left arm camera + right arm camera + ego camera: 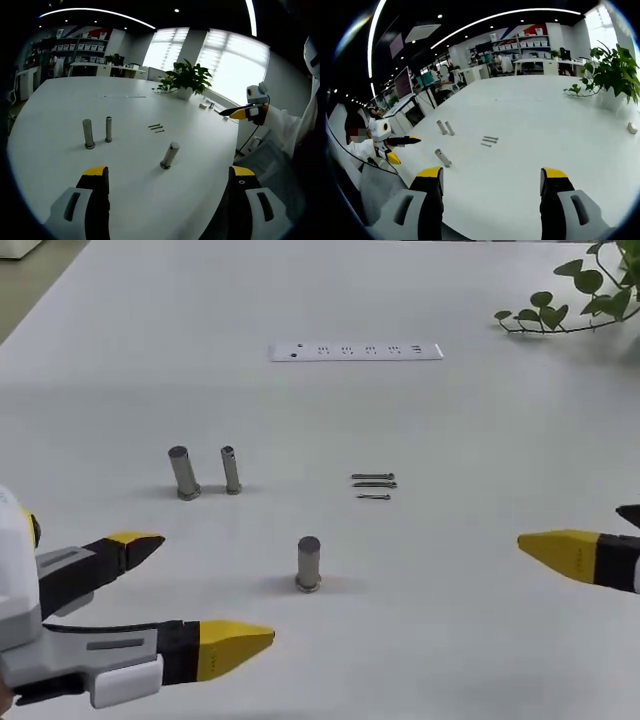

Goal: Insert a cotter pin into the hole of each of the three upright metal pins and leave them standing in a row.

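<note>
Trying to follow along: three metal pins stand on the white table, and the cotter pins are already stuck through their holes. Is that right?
Not quite. The three metal pins do stand on the white table, but the cotter pins are not in their holes: they lie loose on the table, apart from the pins. The head view shows it.

Nothing legible is showing up anywhere. The white power strip (355,351) on the table is carrying small dark marks, too small to read. The shelf boxes (532,42) in the background are blurring out, no readable labels.
</note>
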Tool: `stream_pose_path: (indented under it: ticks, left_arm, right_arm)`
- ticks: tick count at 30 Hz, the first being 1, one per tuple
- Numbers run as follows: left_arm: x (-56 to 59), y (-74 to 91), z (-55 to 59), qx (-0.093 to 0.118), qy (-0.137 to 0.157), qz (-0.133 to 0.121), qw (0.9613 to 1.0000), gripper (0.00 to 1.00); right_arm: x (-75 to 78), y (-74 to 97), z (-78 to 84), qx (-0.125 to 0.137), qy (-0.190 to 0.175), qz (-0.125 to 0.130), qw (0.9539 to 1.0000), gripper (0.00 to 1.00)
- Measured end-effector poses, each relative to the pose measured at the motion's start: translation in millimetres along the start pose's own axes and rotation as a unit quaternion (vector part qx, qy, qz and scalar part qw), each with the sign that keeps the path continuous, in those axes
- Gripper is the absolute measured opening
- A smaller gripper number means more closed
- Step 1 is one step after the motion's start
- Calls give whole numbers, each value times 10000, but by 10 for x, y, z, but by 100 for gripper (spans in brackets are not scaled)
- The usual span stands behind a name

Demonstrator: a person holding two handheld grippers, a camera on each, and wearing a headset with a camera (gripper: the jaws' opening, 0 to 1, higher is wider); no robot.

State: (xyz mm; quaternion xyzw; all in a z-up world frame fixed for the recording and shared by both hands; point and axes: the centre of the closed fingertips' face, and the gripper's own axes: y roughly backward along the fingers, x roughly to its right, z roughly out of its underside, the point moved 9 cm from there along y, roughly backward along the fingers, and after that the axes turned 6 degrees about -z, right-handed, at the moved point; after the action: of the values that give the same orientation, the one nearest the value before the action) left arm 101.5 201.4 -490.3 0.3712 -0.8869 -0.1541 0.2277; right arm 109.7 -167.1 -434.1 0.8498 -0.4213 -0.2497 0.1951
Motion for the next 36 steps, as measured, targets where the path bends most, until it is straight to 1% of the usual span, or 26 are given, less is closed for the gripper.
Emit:
stream_pose_path:
  ticks: [2, 7, 10, 12, 13, 15, 18, 20, 21, 23, 25, 27, 28, 30, 31, 32, 33, 34, 36]
  left_arm:
    - [1, 20, 11, -15, -6, -18, 10000, 99]
    - [0, 68, 8, 25, 32, -52, 10000, 99]
    - [-28, 100, -7, 91, 76, -128, 9998, 99]
    - [-47, 118, -15, 109, 122, -154, 9997, 99]
    - [-54, 132, -20, 126, 146, -156, 9997, 99]
    - [-65, 152, -24, 151, 148, -170, 9996, 99]
    - [-84, 170, -23, 144, 140, -203, 9996, 99]
    - [-85, 184, -26, 132, 169, -223, 9995, 99]
    - [-78, 193, -30, 134, 151, -233, 9995, 99]
    - [-66, 206, -42, 132, 64, -245, 9996, 99]
    - [-68, 204, -47, 127, 51, -216, 9997, 99]
    - [-69, 200, -47, 75, 26, -169, 9998, 99]
    - [-72, 199, -45, 35, -18, -149, 9999, 99]
    - [-76, 196, -48, 18, -32, -155, 9999, 99]
    - [-80, 194, -47, 4, -26, -164, 9999, 99]
    - [-86, 192, -44, -22, 7, -185, 9998, 99]
    - [-98, 187, -32, -48, 39, -221, 9997, 99]
    - [-102, 186, -26, -62, 43, -240, 9997, 99]
    - [-109, 189, -10, -92, 32, -273, 9996, 99]
  right_arm:
    - [17, -35, -59, -127, 210, -25, 9997, 76]
    - [36, -98, -194, -166, 454, -166, 9987, 74]
    - [79, -125, -260, -314, 658, -203, 9971, 70]
    - [79, -152, -300, -424, 838, -338, 9950, 67]
    - [67, -169, -319, -490, 998, -443, 9928, 64]
    - [56, -208, -353, -604, 1153, -506, 9902, 58]
    - [57, -283, -393, -749, 1286, -569, 9872, 58]
    - [64, -338, -420, -844, 1398, -638, 9845, 57]
    - [76, -363, -432, -875, 1411, -655, 9839, 57]
    - [89, -412, -456, -979, 1515, -722, 9809, 55]
    - [111, -464, -483, -1072, 1630, -773, 9777, 54]
    - [114, -515, -506, -1163, 1757, -844, 9739, 51]
    - [126, -560, -526, -1225, 1840, -896, 9711, 50]
    - [139, -609, -550, -1301, 1973, -904, 9675, 47]
    - [147, -623, -567, -1312, 2109, -854, 9649, 45]
    - [166, -646, -591, -1318, 2279, -809, 9613, 42]
    - [165, -665, -601, -1364, 2373, -804, 9584, 41]
    - [172, -690, -617, -1362, 2359, -805, 9588, 40]
    - [182, -745, -652, -1369, 2397, -840, 9575, 38]
